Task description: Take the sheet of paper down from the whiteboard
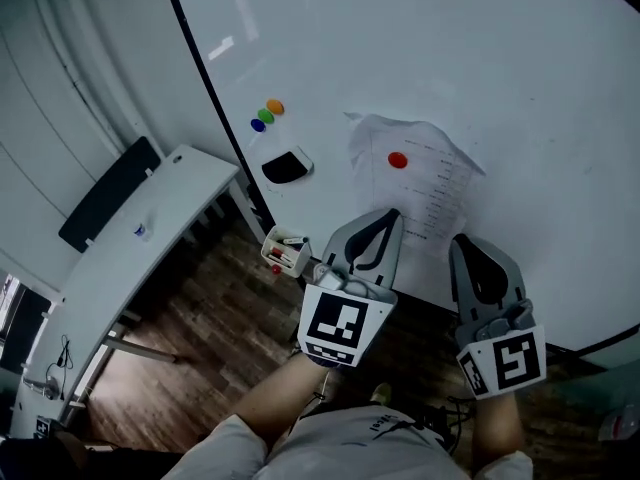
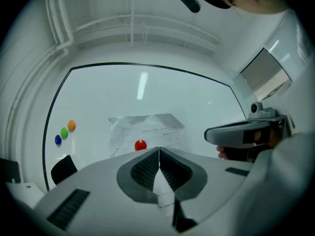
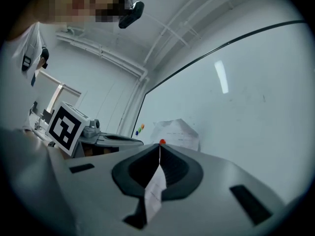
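Note:
A crumpled printed sheet of paper [image 1: 430, 183] hangs on the whiteboard [image 1: 420, 58], pinned by a red magnet [image 1: 398, 159]. My left gripper [image 1: 388, 216] is shut, just below the sheet's lower left part and short of the board. My right gripper [image 1: 465, 243] is shut too, below the sheet's lower right corner. In the left gripper view the sheet [image 2: 152, 129] and magnet [image 2: 140, 144] lie straight beyond the closed left gripper [image 2: 159, 150]. The right gripper view shows the sheet [image 3: 179, 134] past the closed right gripper [image 3: 160, 147]. A small white slip sits behind each pair of pads.
Orange [image 1: 274, 107], green [image 1: 265, 116] and blue [image 1: 258, 125] magnets and a black eraser [image 1: 286, 166] sit left of the sheet. A small marker box [image 1: 285, 251] hangs at the board's lower edge. A white table [image 1: 150, 238] stands at the left over wooden floor.

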Demonstrator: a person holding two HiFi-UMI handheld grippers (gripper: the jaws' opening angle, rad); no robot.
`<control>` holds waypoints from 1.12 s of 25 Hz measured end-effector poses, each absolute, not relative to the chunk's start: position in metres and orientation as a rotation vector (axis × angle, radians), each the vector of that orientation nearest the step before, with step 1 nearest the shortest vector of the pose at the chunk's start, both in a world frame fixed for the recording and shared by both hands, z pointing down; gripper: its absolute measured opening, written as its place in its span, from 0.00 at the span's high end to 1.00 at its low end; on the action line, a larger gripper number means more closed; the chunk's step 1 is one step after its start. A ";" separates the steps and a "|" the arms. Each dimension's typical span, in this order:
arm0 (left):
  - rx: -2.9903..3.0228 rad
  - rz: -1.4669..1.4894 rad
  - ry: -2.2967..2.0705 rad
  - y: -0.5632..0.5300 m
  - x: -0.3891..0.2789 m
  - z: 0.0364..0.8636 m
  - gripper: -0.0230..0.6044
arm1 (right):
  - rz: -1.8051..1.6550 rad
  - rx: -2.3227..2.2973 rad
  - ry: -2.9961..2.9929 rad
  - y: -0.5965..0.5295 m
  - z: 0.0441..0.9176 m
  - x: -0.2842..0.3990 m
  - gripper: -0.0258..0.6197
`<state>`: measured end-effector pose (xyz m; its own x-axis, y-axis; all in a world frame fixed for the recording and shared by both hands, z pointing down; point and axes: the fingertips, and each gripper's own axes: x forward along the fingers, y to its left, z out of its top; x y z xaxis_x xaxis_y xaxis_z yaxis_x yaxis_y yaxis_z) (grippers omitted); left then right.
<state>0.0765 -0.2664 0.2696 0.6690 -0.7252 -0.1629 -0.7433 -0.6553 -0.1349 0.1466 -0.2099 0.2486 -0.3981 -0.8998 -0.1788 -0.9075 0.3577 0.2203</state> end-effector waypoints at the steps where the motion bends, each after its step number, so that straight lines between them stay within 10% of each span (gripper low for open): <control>1: -2.673 0.151 1.228 -0.273 0.078 0.267 0.94 | 0.477 -1.708 2.571 -0.215 0.244 0.150 0.94; 28: -2.495 0.178 1.304 -0.348 0.094 0.250 0.74 | 0.842 -1.967 2.471 -0.269 0.184 0.162 0.83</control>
<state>0.0942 -0.3478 0.2505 0.5757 -0.7770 -0.2546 -0.8168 -0.5325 -0.2220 0.1617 -0.2689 0.1835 -0.2705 -0.9388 -0.2131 -0.8736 0.1464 0.4642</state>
